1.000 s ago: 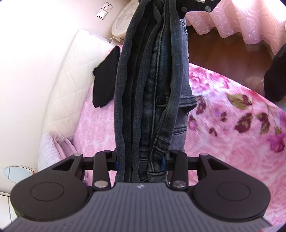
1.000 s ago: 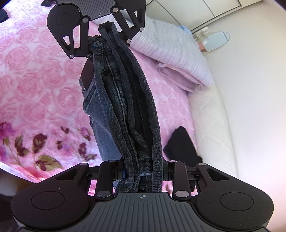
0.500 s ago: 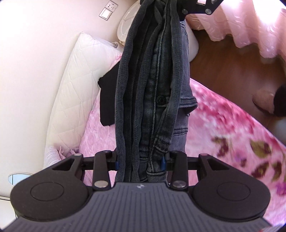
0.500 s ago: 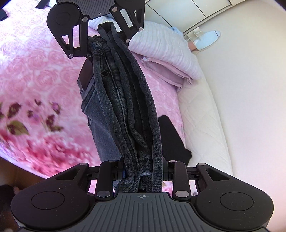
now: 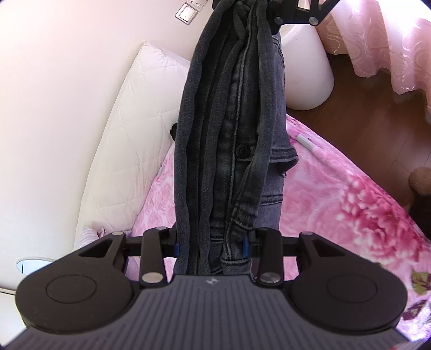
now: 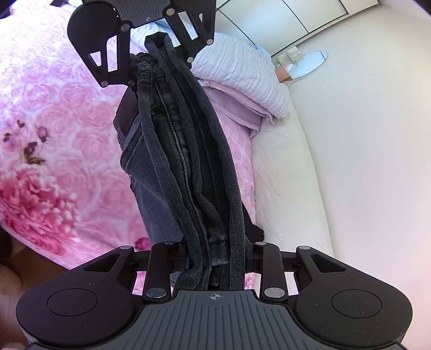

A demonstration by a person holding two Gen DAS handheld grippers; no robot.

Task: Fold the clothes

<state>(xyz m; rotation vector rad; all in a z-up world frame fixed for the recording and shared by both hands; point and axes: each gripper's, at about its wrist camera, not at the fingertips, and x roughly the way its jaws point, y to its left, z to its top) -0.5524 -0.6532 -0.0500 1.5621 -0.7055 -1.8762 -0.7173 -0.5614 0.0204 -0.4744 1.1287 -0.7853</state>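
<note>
Dark grey jeans [image 5: 229, 140] are bunched into a thick band and stretched in the air between my two grippers. My left gripper [image 5: 211, 243] is shut on one end of the jeans. My right gripper [image 6: 215, 258] is shut on the other end of the jeans [image 6: 186, 167]. Each gripper shows at the top of the other's view: the right gripper [image 5: 269, 5], the left gripper [image 6: 157, 67]. A lower part of the jeans hangs down toward the pink floral bedspread [image 5: 336, 193]. A black garment [image 6: 252, 227] lies on the bed, mostly hidden behind the jeans.
A white quilted mattress edge [image 5: 118, 129] runs along the cream wall. A striped lilac pillow [image 6: 242, 72] and a folded pink blanket [image 6: 237, 113] lie at the head of the bed. A white round stool [image 5: 307, 67] stands on the dark wood floor [image 5: 377, 121] beside pink curtains [image 5: 390, 43].
Both grippers, still holding the stretched jeans, have moved toward the bed's foot and wall side. The black garment has slid behind the jeans, and the white stool has come into view.
</note>
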